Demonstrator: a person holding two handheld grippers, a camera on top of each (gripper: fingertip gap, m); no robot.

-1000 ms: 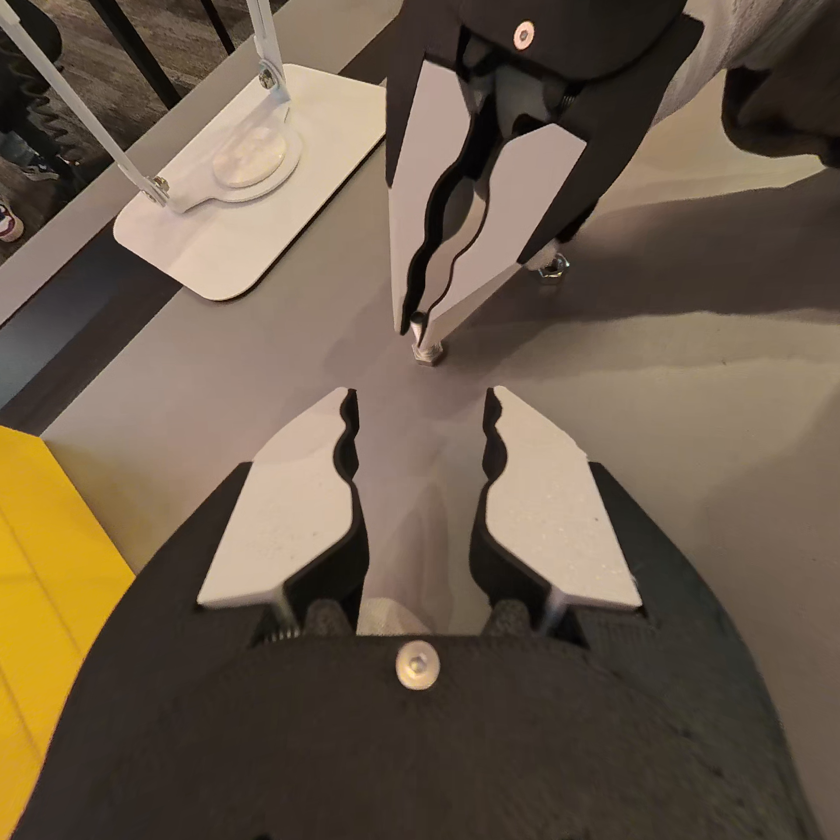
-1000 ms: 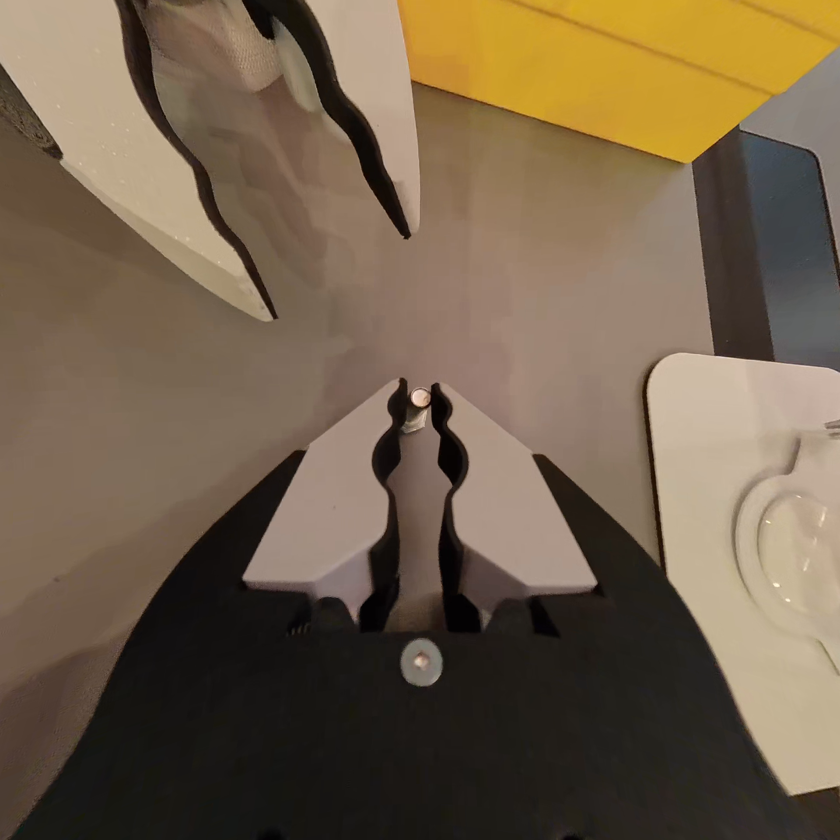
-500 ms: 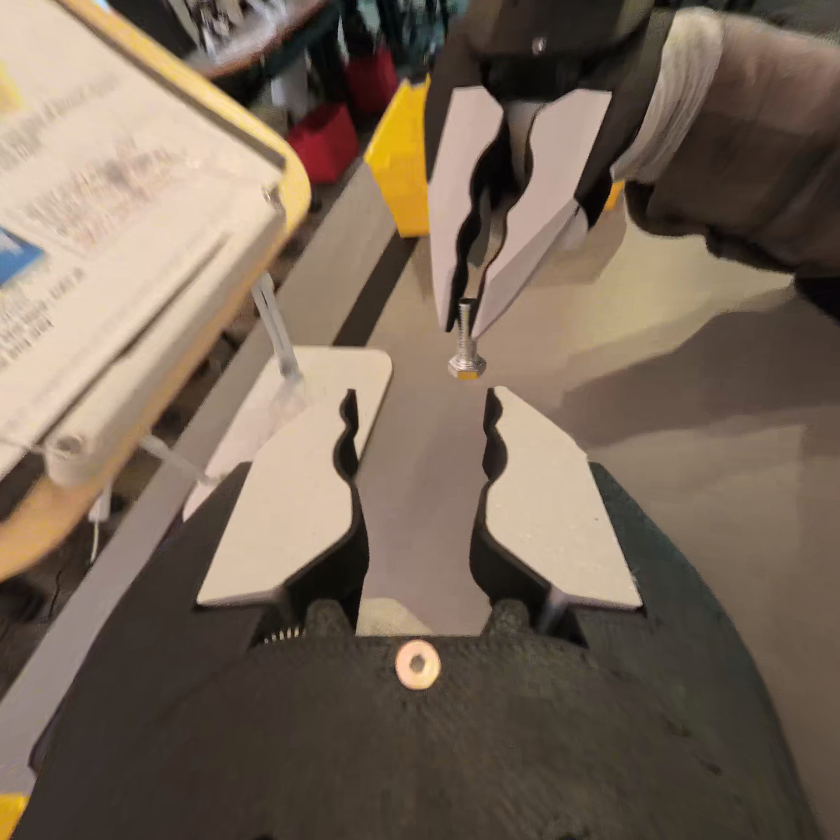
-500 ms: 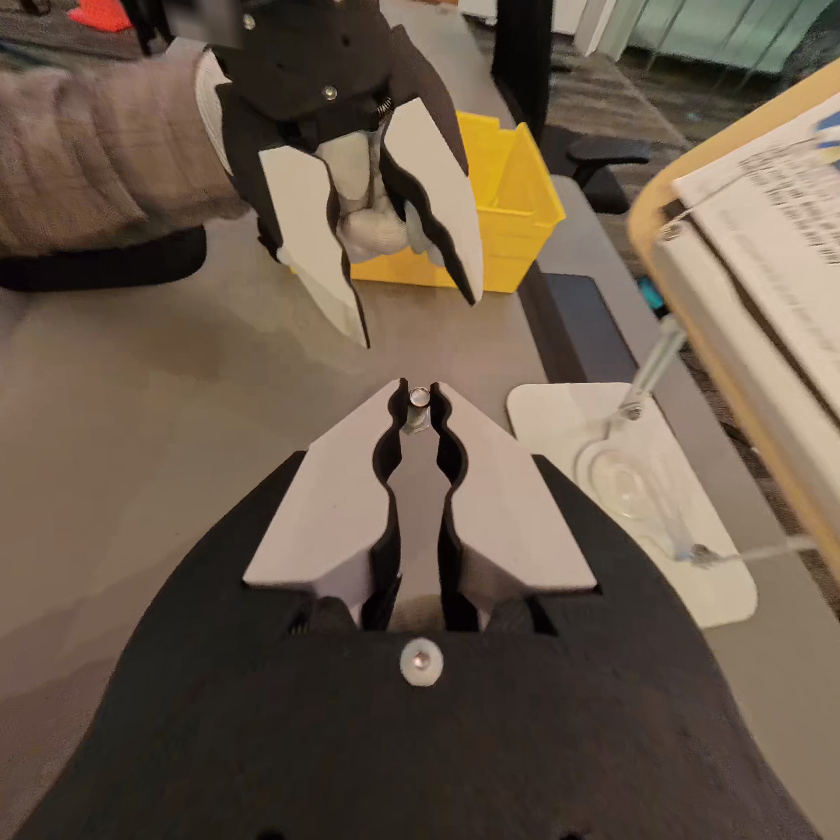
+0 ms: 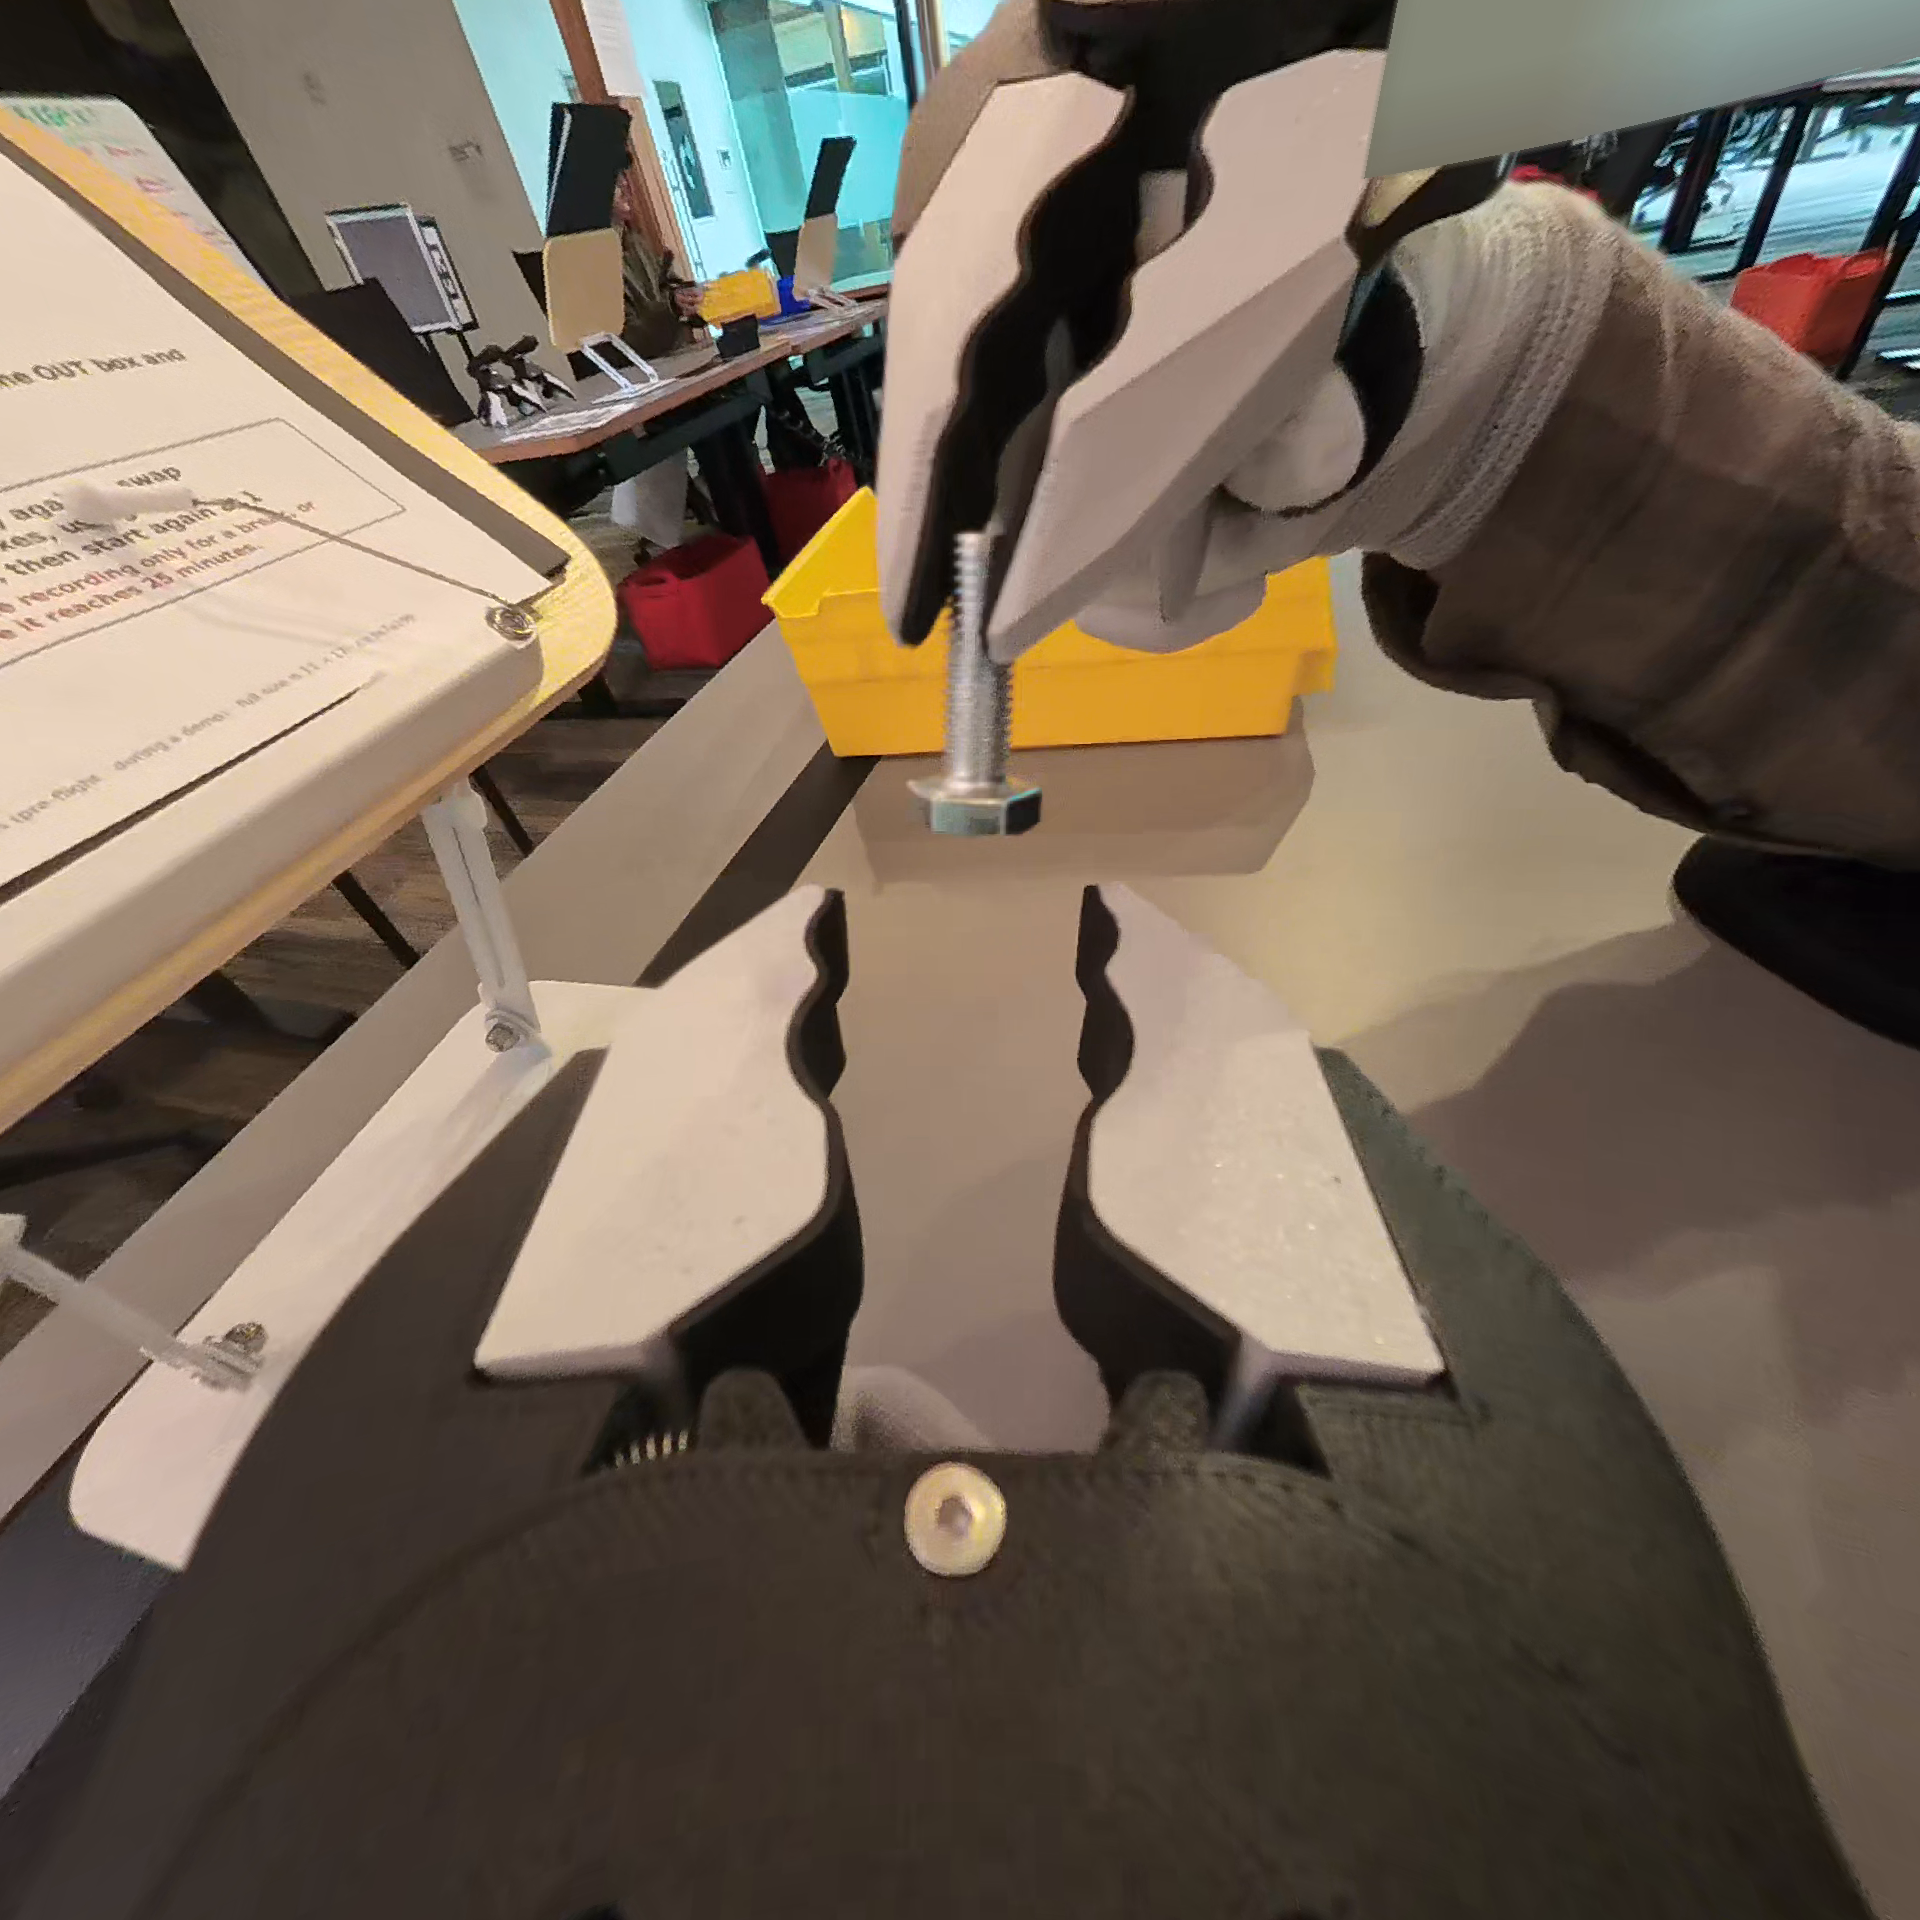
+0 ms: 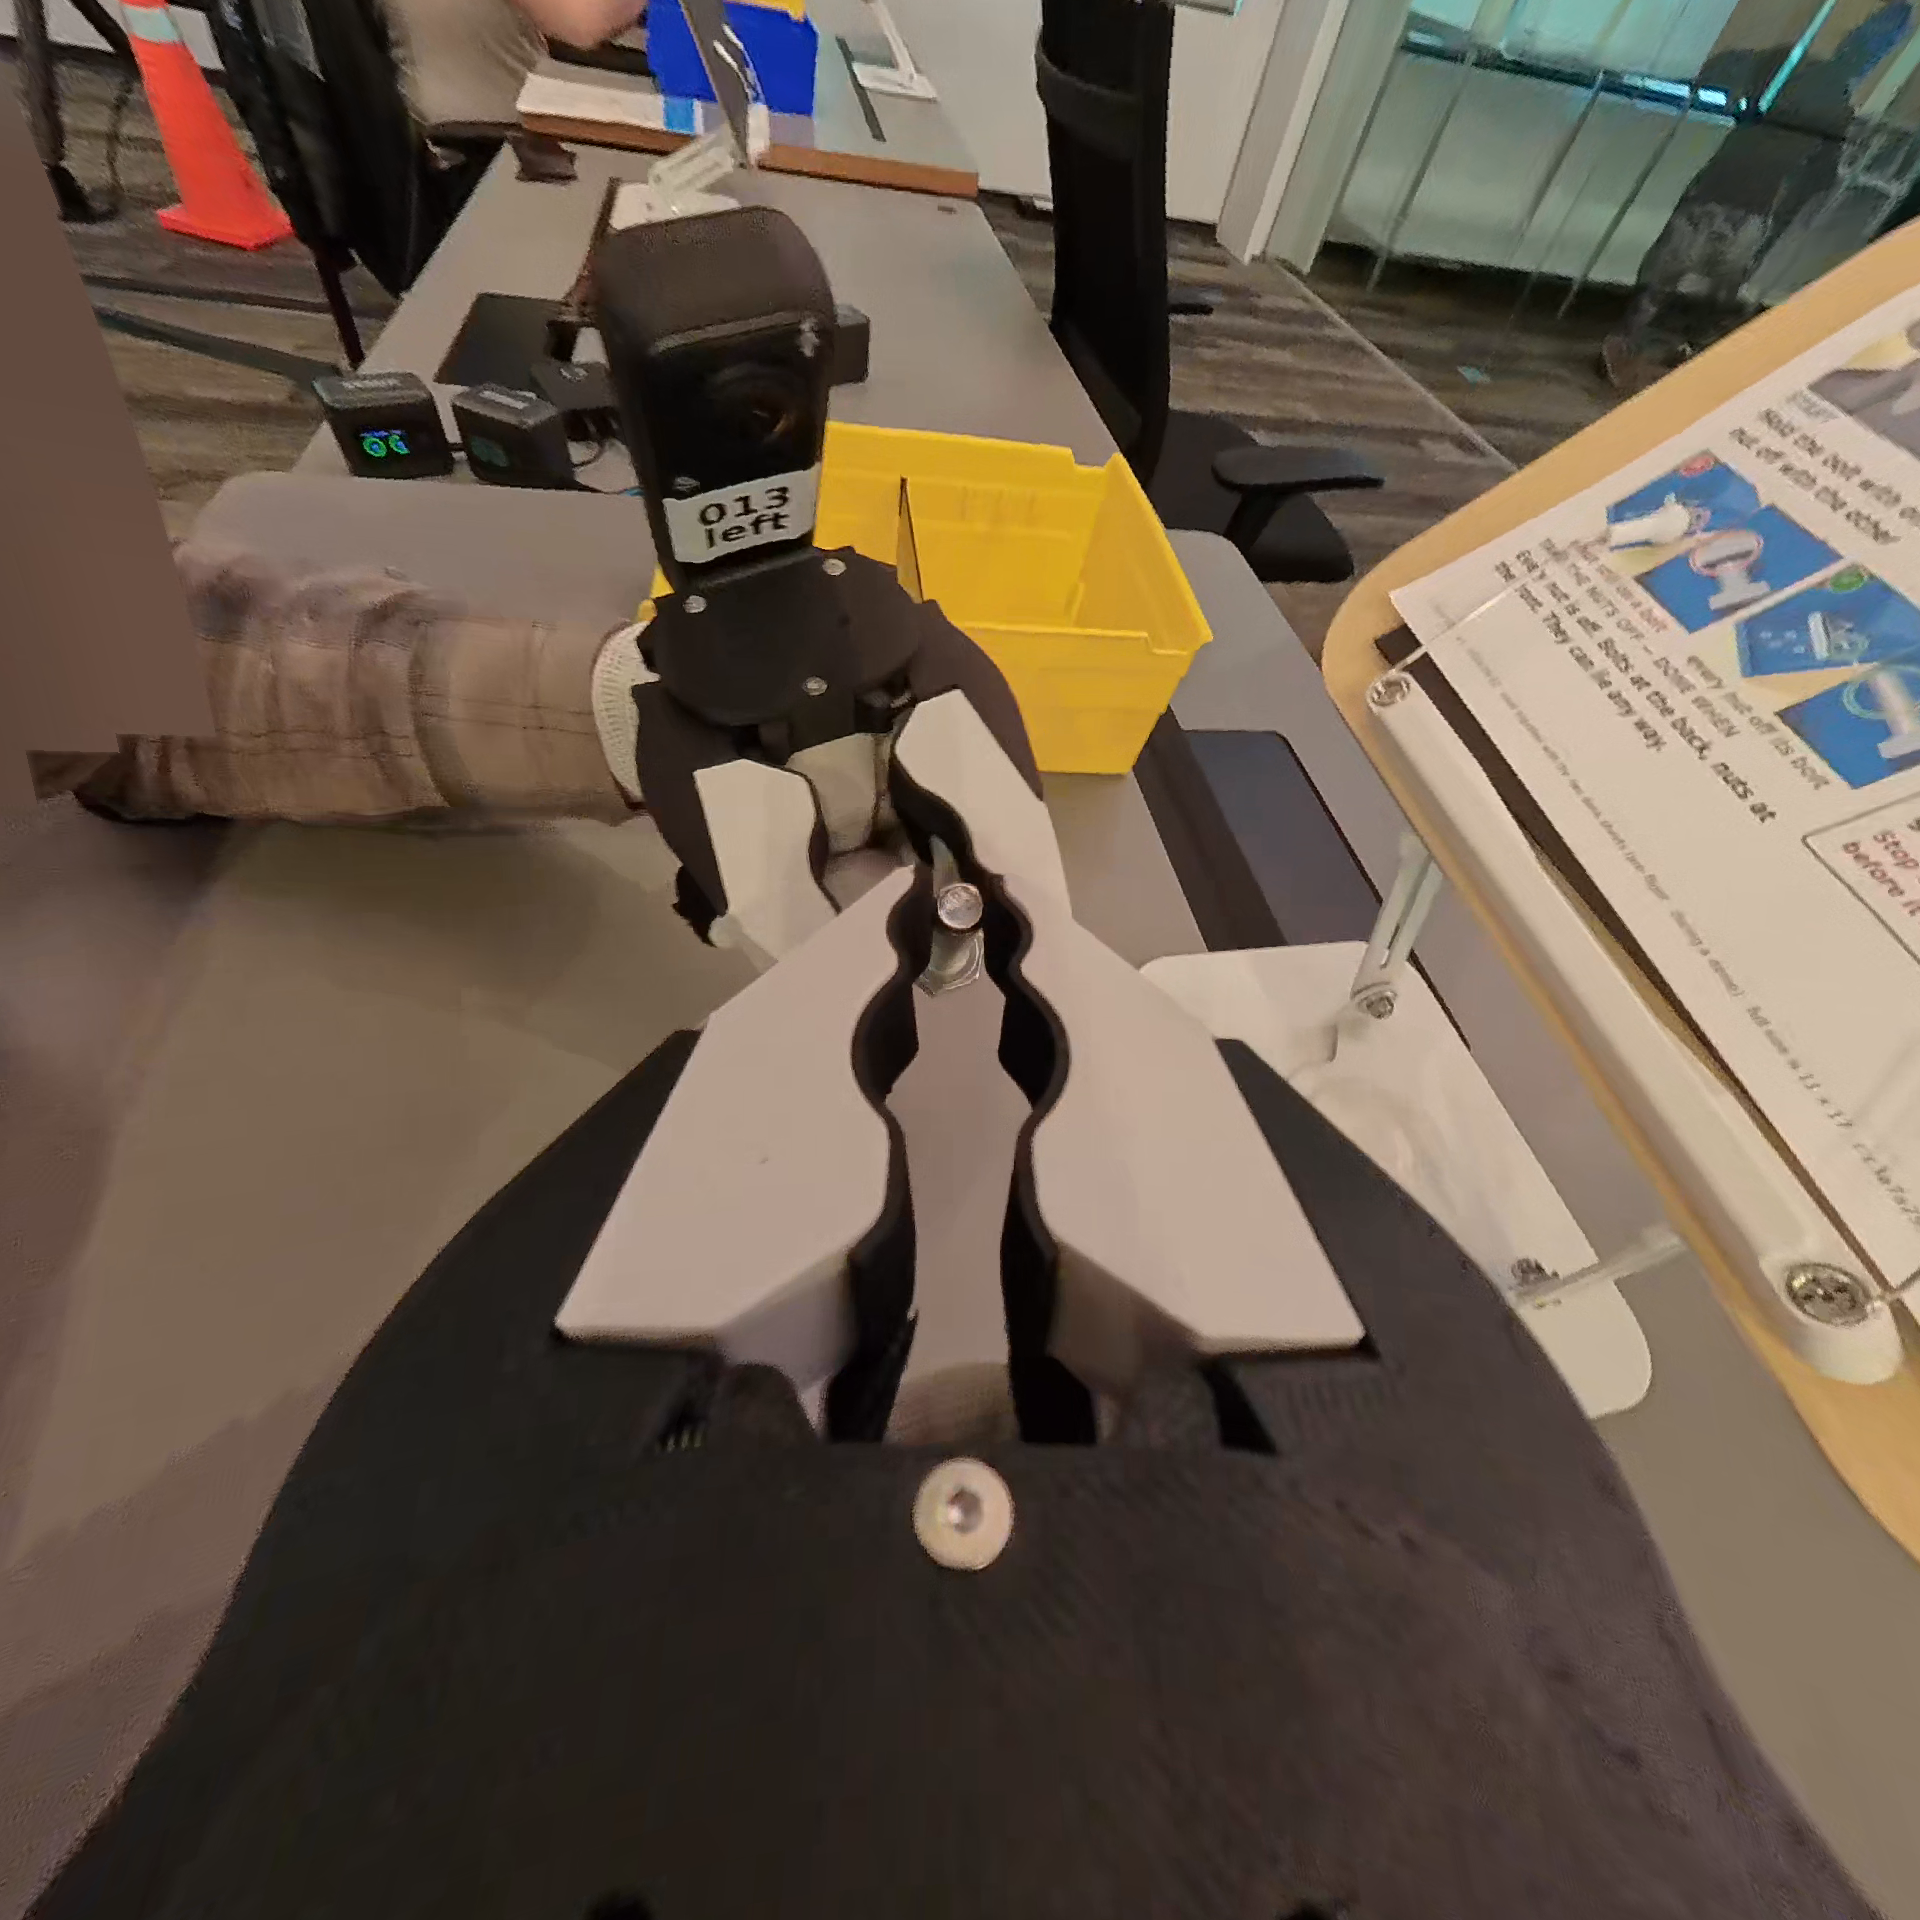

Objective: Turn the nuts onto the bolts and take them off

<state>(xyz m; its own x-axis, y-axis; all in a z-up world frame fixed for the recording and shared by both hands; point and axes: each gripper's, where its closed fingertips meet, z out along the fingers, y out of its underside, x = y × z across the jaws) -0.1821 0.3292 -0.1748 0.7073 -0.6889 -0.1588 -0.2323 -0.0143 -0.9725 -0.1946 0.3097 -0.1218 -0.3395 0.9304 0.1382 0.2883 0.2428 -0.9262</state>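
Observation:
My right gripper (image 6: 951, 896) is shut on the threaded end of a silver bolt (image 6: 956, 940) and holds it in the air above the grey table (image 6: 364, 1039). In the left wrist view the right gripper (image 5: 954, 623) comes down from above. The bolt (image 5: 974, 717) hangs upright there with its hex head lowest. I see no nut on it. My left gripper (image 5: 958, 902) is open and empty, with its fingertips just below and on either side of the bolt head. It also shows in the right wrist view (image 6: 894, 883), facing me right behind the bolt.
A yellow bin (image 5: 1091, 696) stands at the back of the table and also shows in the right wrist view (image 6: 1049, 623). A tilted instruction board (image 6: 1662, 831) on a white base (image 6: 1455, 1122) stands at the table's side. A gloved hand and sleeve (image 5: 1610, 582) hold the right gripper. Left tips to right tips: about 5 centimetres.
The right gripper has lifted the bolt off the table. Both views have tilted up from the tabletop to the room. The left gripper has stayed open under the bolt.

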